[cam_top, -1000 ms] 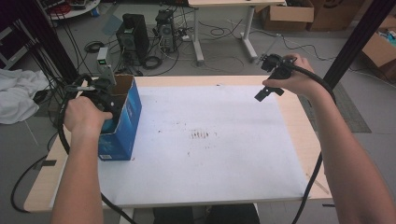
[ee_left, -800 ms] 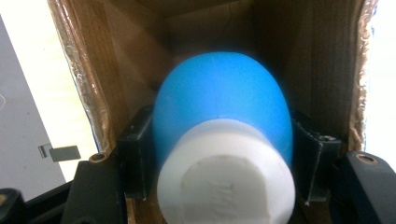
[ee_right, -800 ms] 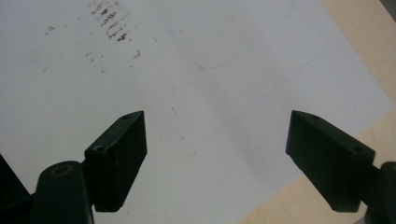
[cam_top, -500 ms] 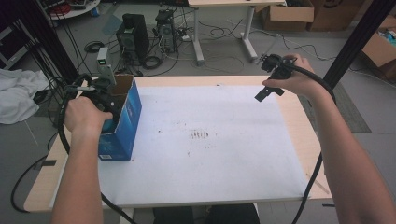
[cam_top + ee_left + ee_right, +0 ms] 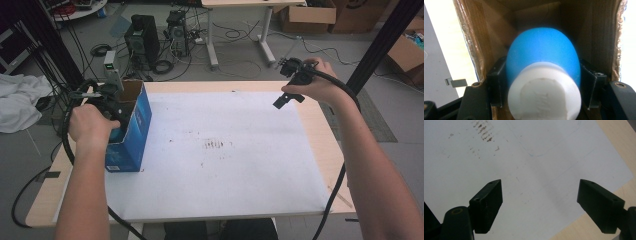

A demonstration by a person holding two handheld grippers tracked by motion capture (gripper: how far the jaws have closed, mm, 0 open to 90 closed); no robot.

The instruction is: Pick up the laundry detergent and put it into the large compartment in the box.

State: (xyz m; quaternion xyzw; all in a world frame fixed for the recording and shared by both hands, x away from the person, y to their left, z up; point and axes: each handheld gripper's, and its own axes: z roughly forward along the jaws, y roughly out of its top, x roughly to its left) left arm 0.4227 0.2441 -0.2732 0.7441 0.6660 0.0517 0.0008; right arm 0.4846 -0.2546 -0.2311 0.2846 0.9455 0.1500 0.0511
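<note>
A blue bottle (image 5: 541, 55) with a white cap (image 5: 545, 91) sits inside a box (image 5: 131, 127), seen in the left gripper view with its cap end toward the camera and its rounded blue body pointing deeper into the brown cardboard interior. The left tool (image 5: 543, 82) is clenched on it: one black jaw presses each side of the blue body just behind the cap, touching it.

In the high view the box is blue outside, open at the top, and stands near the left edge of the bench (image 5: 42, 202), on the left border of a white sheet (image 5: 225, 175) that covers most of the benchtop. The left hand (image 5: 90, 125) holds the left tool at the box's near left side, reaching into the opening; a black cable (image 5: 65, 145) loops from it down past the bench edge.

The sheet carries a patch of small brown marks (image 5: 215, 145) near its middle. The right gripper view shows the same marks at upper left, plus a faint blue curved line on the sheet and bare wood at the right corner.

The right tool (image 5: 539, 202) is released, its two black jaws spread wide with only the sheet between them. In the high view the right hand (image 5: 315, 85) holds it raised over the far right part of the bench, well apart from the box, jaws angled down toward the sheet.

Beyond the bench the floor holds computer towers (image 5: 142, 32), tangled cables and cardboard boxes (image 5: 305, 12); white cloth (image 5: 17, 102) lies at the left.
</note>
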